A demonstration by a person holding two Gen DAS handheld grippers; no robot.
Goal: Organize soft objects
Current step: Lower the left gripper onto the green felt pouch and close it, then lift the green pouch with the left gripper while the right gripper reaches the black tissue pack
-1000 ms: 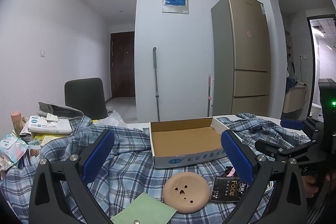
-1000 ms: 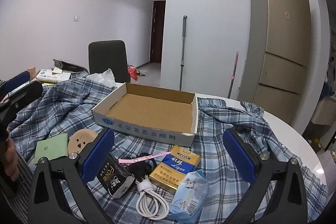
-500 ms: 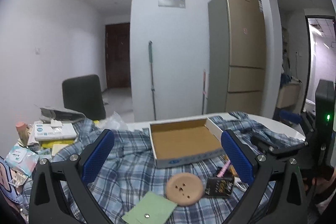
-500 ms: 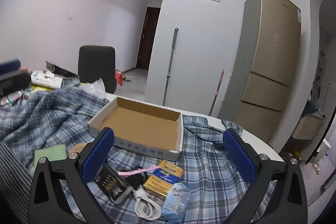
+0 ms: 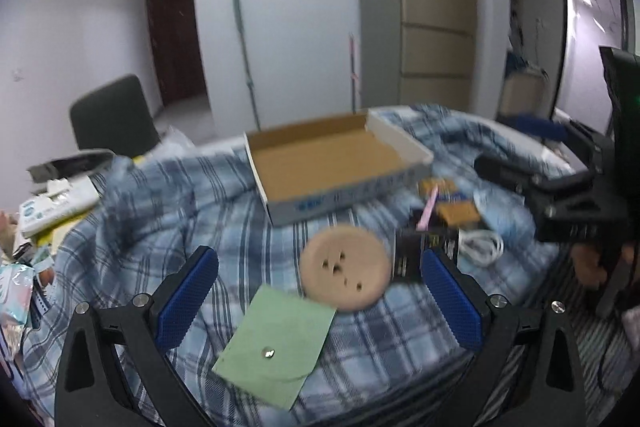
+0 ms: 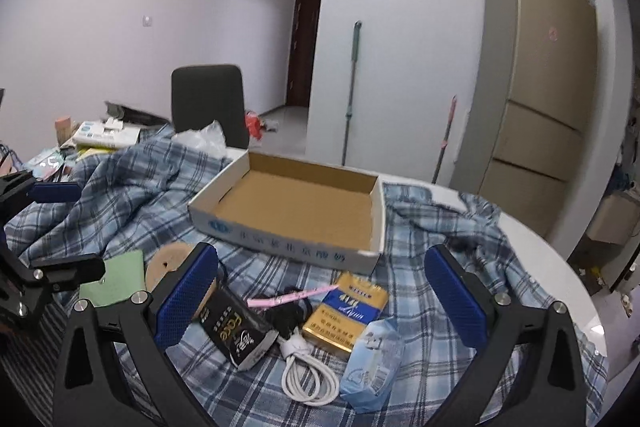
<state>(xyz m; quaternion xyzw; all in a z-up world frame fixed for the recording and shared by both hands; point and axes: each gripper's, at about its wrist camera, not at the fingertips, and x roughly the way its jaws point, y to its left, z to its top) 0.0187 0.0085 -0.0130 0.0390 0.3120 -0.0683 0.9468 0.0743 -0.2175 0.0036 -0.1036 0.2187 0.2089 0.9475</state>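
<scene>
The left wrist view is motion-blurred; the cardboard box's [image 5: 336, 163] print is unreadable there, and the black packet [image 5: 426, 251] sits partly behind a finger.

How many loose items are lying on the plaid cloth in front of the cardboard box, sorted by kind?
Flat pads: 2, green square pad and tan round pad
Packets: 3, black sachet, gold-and-blue box, pale blue tissue pack
Cables: 1, white cable
Pink strips: 1, pink strip
Total: 7

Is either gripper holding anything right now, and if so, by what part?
Nothing is held. The left gripper and right gripper are both open above the plaid cloth, nothing between their fingers.
</scene>
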